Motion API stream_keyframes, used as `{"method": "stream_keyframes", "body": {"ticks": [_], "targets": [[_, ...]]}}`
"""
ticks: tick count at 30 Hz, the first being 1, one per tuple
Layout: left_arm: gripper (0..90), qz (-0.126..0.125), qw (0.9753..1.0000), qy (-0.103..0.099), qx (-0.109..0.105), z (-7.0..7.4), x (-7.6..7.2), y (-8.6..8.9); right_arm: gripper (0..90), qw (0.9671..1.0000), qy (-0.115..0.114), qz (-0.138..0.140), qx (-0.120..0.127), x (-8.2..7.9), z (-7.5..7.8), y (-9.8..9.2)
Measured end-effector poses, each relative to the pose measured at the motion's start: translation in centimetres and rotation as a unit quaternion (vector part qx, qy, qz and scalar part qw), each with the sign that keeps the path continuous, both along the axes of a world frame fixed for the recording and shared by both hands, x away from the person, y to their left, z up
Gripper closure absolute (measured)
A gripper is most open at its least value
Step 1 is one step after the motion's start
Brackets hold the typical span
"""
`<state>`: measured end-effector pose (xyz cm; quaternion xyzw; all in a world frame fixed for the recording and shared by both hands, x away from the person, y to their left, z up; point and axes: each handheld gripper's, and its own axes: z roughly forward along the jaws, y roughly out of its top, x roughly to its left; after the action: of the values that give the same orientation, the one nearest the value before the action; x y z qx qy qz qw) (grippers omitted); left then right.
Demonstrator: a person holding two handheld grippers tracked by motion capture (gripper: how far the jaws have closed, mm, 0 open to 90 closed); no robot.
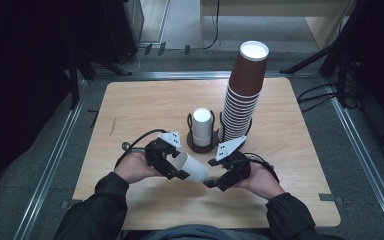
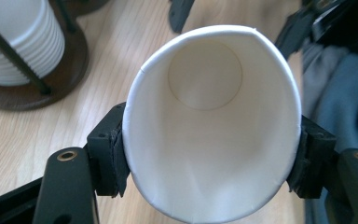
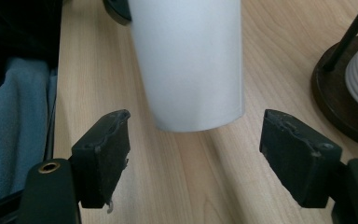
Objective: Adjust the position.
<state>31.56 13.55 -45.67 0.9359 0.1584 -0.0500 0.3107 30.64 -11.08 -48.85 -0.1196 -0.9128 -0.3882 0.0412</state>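
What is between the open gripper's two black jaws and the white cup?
Nothing but bare wooden table. In the right gripper view, the right gripper stands open, just short of the white paper cup's base, which the left gripper clamps near its rim.

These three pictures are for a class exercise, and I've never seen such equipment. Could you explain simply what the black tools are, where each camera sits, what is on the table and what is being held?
A person sits at a wooden table and holds a hand-operated clamp with two black jaws in each hand. There is no robot arm.

The high view looks down from above the person. The other two pictures come from small cameras riding on each clamp, looking along its jaws.

On the table stand two dark holders: one with a short stack of white cups, the other with a tall stack of brown cups.

The left gripper is shut on a single white paper cup, squeezing its rim slightly oval; that camera looks straight into the cup. The right gripper is open, its jaws apart on either side of the cup's closed bottom end, not touching it.
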Motion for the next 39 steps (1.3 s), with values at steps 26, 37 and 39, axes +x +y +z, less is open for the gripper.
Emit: {"method": "stream_keyframes", "body": {"ticks": [26,37,39], "targets": [[28.4,-0.030,0.9993,-0.008,0.022,0.1,-1.2,-2.6,25.2,0.9992,-0.005,0.024,-0.030,-0.7,-1.0,2.2],[27.6,-0.042,0.9988,-0.007,0.026,0.0,-1.5,-3.1,34.6,0.9981,-0.017,0.046,-0.038,-1.2,-1.0,2.9],[27.4,-0.041,0.9988,-0.008,0.024,0.0,-1.5,-3.1,34.7,0.9980,-0.018,0.048,-0.038,-1.2,-1.0,2.9]]}}
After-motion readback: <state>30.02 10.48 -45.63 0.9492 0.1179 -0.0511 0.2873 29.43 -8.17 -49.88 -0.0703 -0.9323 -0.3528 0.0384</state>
